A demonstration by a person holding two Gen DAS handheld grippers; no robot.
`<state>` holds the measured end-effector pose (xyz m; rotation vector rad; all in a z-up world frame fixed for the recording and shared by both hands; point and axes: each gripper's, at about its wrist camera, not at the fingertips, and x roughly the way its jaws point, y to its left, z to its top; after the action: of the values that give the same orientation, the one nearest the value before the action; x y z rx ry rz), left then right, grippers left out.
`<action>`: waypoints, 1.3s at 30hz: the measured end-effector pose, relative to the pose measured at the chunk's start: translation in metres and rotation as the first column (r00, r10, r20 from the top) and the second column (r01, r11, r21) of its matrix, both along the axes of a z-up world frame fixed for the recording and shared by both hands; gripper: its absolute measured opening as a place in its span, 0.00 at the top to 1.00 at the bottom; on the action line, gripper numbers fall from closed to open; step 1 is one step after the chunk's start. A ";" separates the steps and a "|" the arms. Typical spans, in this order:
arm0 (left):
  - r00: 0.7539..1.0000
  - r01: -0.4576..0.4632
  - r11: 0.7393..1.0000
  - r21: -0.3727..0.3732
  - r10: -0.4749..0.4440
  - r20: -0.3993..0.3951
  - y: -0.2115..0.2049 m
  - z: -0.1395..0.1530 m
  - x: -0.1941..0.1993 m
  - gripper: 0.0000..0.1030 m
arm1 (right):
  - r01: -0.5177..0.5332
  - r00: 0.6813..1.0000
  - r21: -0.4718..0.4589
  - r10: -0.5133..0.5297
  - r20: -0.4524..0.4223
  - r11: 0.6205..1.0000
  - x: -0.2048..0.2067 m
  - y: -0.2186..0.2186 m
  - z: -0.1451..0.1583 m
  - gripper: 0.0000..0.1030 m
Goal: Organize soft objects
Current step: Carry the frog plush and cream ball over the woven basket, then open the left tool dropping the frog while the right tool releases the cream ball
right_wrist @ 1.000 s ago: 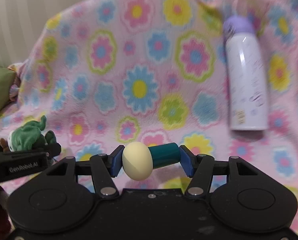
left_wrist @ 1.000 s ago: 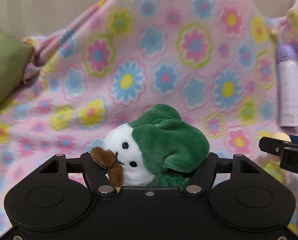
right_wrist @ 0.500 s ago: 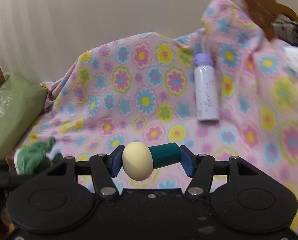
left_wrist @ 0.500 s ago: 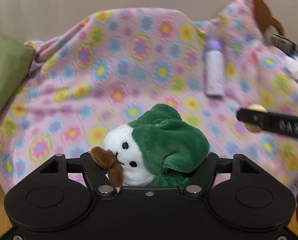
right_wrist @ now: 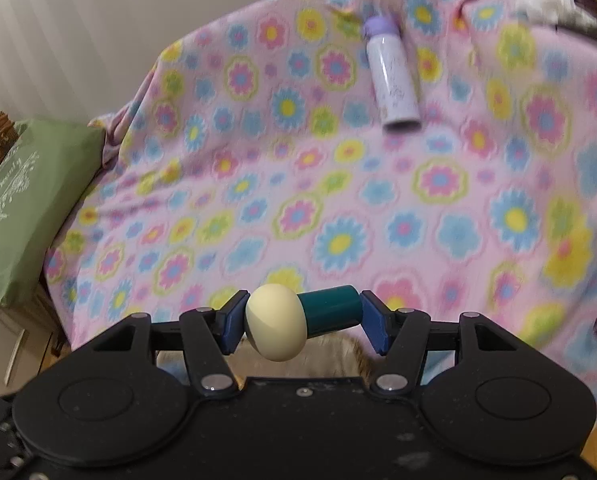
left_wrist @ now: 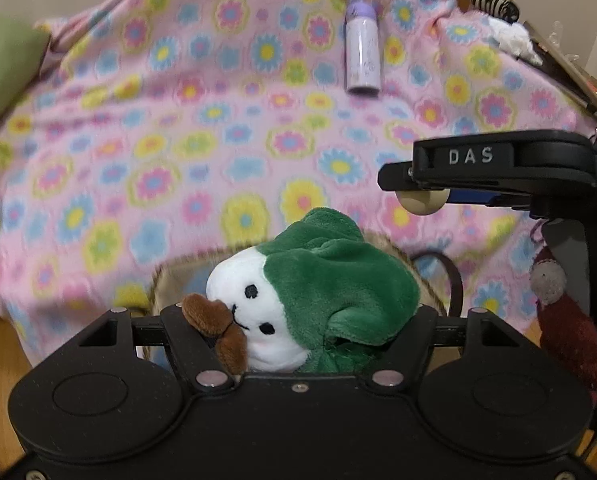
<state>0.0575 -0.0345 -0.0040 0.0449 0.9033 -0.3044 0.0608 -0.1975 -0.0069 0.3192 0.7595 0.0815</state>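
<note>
Carry step, I reckon. Left gripper (left_wrist: 298, 316) clamps green plush (left_wrist: 318, 292), right gripper (right_wrist: 302, 320) clamps cream-teal toy (right_wrist: 298, 320), both above basket (left_wrist: 166, 280) by floral blanket (left_wrist: 178, 120). Next: lower, release inside.

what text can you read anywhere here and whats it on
"DAS": white letters on the side of the right gripper, seen from the left wrist view.
"Beauty": white script on the green cushion; the ornament around it carries no legible words.
The lilac bottle has markings too blurred to read.
</note>
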 end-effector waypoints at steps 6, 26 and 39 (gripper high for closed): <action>0.999 -0.029 0.999 0.026 0.030 -0.013 -0.001 -0.016 -0.011 0.36 | -0.022 1.000 -0.012 0.022 -0.002 1.000 -0.019 0.012 -0.003 0.43; 0.994 -0.100 0.995 0.023 0.099 0.040 0.003 -0.017 -0.024 0.16 | -0.004 0.997 -0.100 0.012 0.075 0.995 -0.048 0.023 0.011 0.33; 0.988 -0.149 0.988 0.051 0.146 0.059 0.002 -0.007 -0.033 0.16 | 0.083 0.990 -0.187 -0.059 0.129 0.979 -0.074 0.008 0.010 0.24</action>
<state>0.0247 -0.0324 -0.0114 0.0374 0.8557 -0.1399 -0.0131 -0.1897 0.0027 0.1552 0.6277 -0.0398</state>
